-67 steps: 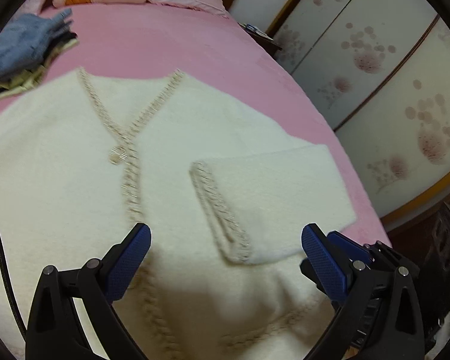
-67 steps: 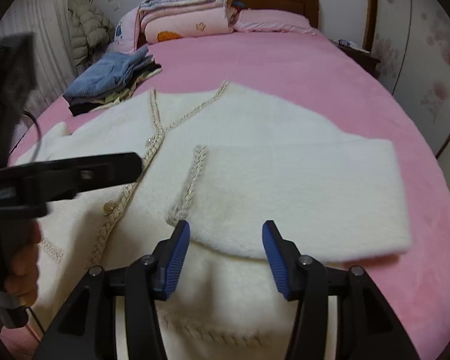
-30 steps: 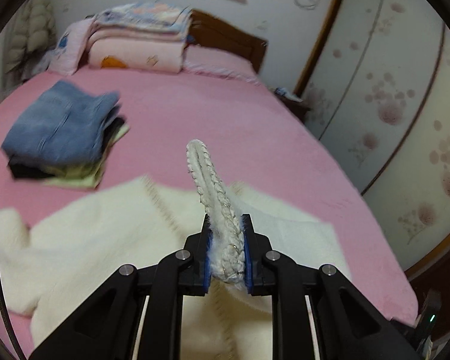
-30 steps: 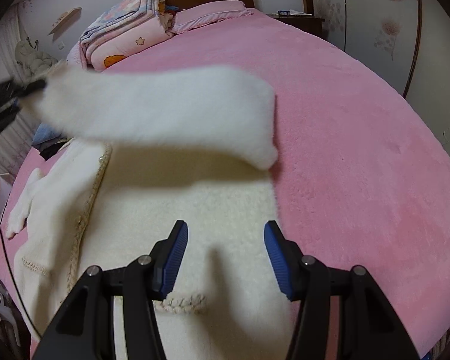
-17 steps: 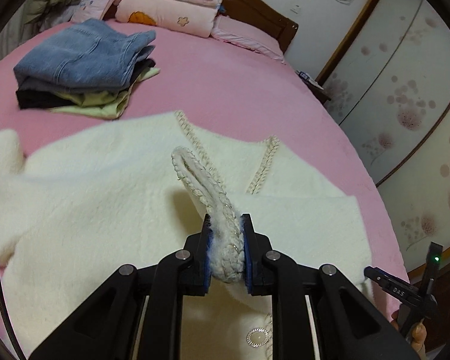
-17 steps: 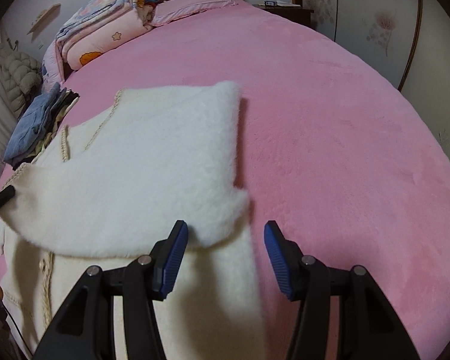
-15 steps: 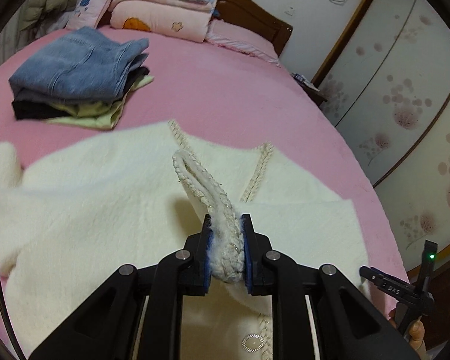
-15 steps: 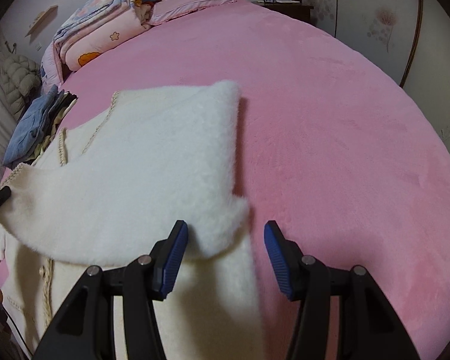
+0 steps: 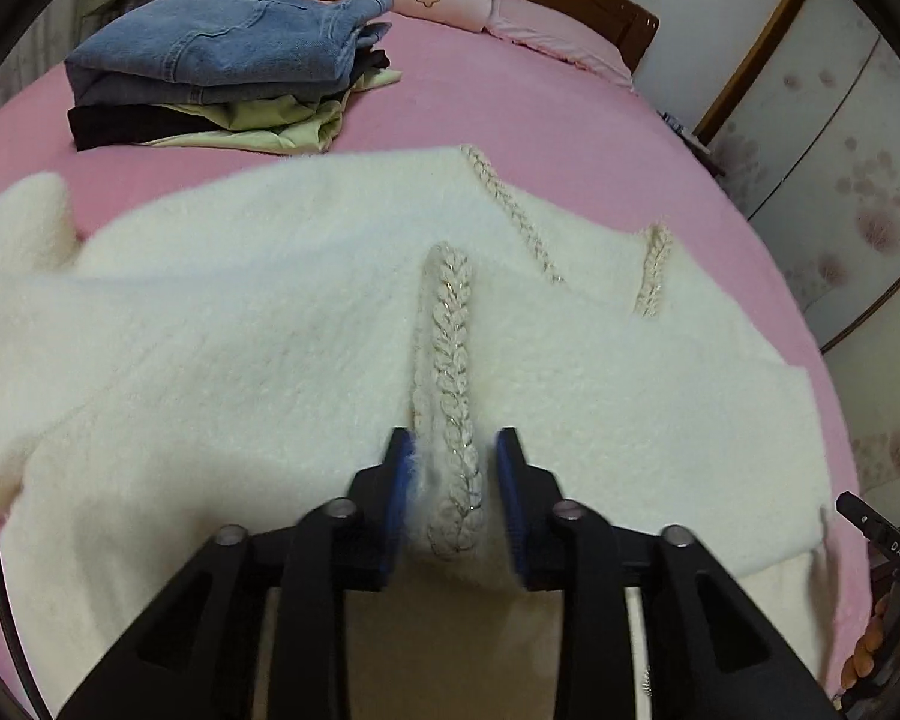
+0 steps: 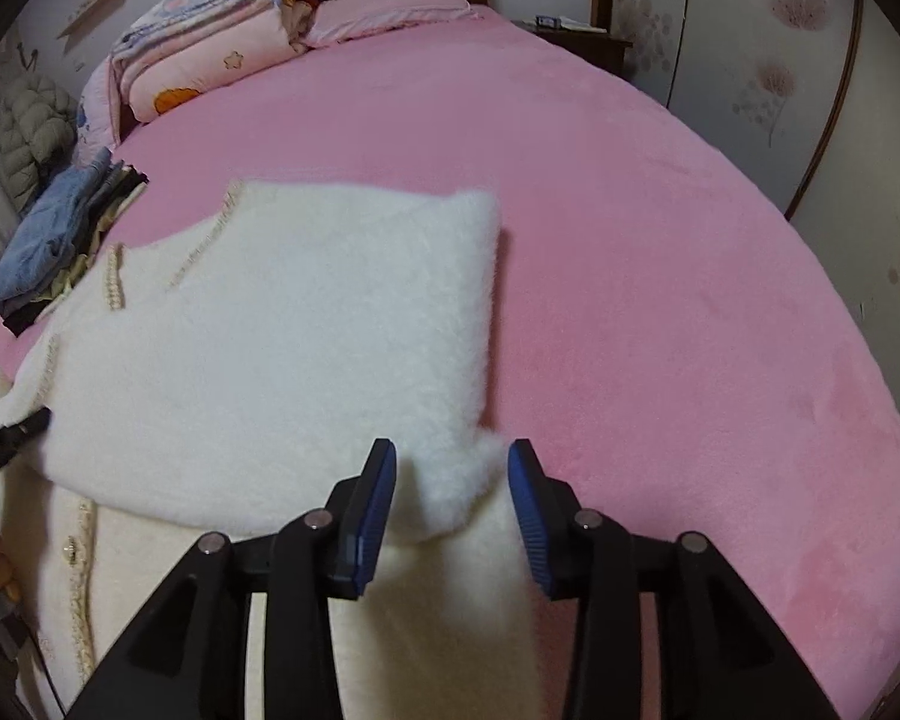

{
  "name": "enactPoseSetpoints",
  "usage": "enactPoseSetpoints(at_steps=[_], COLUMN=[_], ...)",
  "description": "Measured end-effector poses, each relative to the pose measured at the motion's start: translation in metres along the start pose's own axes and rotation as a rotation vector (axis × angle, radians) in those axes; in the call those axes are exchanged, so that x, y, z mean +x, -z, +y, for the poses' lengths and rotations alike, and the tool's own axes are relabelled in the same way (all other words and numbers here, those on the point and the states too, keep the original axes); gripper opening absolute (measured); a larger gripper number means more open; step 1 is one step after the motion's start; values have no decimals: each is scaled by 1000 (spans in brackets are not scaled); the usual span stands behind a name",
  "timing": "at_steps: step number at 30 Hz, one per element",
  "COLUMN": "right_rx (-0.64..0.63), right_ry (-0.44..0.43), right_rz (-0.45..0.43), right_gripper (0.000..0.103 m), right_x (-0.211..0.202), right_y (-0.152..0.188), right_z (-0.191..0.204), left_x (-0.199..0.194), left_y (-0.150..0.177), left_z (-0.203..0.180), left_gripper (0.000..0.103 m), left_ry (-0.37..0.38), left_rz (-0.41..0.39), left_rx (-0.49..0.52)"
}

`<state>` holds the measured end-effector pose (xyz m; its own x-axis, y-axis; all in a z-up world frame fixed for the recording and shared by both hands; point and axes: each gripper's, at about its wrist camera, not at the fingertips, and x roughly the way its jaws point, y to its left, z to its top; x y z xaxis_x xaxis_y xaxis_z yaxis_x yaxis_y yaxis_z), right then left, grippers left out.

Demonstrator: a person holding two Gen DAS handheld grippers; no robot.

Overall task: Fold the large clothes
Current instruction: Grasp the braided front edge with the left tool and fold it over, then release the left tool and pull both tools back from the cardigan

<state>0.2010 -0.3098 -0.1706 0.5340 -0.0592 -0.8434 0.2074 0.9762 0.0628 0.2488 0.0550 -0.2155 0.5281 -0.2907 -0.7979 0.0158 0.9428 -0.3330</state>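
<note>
A fluffy white cardigan (image 9: 240, 330) with braided trim lies spread on the pink bed (image 10: 660, 240). Its sleeve is folded across the body, and the braided cuff (image 9: 450, 324) lies on top. My left gripper (image 9: 453, 441) is low over the cardigan; its jaws are opening and the cuff's end sits loose between them, with a gap at the right pad. In the right wrist view the cardigan (image 10: 300, 330) shows the sleeve's fold along its right edge. My right gripper (image 10: 450, 450) straddles the fluffy lower corner of that fold; its jaws are closing, not pressing.
A stack of folded clothes (image 9: 222, 78) topped with jeans lies at the bed's far left. Folded quilts (image 10: 210, 42) rest against the wooden headboard. Flowered wardrobe doors (image 9: 840, 180) stand to the right. The right half of the bed is bare pink cover.
The left gripper came down with the cuff, laid the sleeve across the cardigan's body, and its jaws parted from the cuff. The right gripper closed in on the fold's corner.
</note>
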Motion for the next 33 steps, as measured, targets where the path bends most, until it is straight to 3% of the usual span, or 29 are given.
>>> enactPoseSetpoints(at_steps=[2, 4, 8, 10, 12, 14, 16, 19, 22, 24, 26, 30, 33], right_rx=[-14, -29, -39, -10, 18, 46, 69, 68, 67, 59, 45, 25, 31], right_ry=[11, 45, 104, 123, 127, 136, 143, 169, 147, 121, 100, 37, -19], right_rz=[-31, -54, -6, 29, 42, 68, 111, 95, 51, 12, -6, -34, -61], right_gripper=[63, 66, 66, 66, 64, 58, 58, 58, 58, 59, 59, 59, 59], right_x=[-4, 0, 41, 65, 83, 99, 116, 107, 78, 49, 22, -34, -76], right_y=[-11, -26, -60, -71, -80, -85, -86, -86, -83, -78, -72, -54, -39], right_z=[1, 4, 2, -2, -8, -13, -17, -15, -9, -1, 10, 42, 68], left_x=[-8, -10, 16, 30, 43, 53, 60, 53, 32, 8, -25, -91, -139], left_y=[-9, -19, -49, -56, -62, -63, -64, -67, -70, -69, -68, -60, -51], left_z=[2, 1, -9, -16, -25, -29, -27, -25, -29, -34, -39, -48, -47], left_gripper=[68, 68, 68, 51, 19, 17, 17, 18, 33, 60, 72, 84, 85], left_ry=[-5, -5, -22, -48, -107, -152, -149, -128, -147, -152, -153, -164, -169], left_rz=[-39, -75, -18, 13, 38, 45, 60, 64, 61, 35, -12, -82, -103], left_rx=[-23, -26, 17, 64, 120, 153, 146, 138, 161, 183, 199, 228, 221])
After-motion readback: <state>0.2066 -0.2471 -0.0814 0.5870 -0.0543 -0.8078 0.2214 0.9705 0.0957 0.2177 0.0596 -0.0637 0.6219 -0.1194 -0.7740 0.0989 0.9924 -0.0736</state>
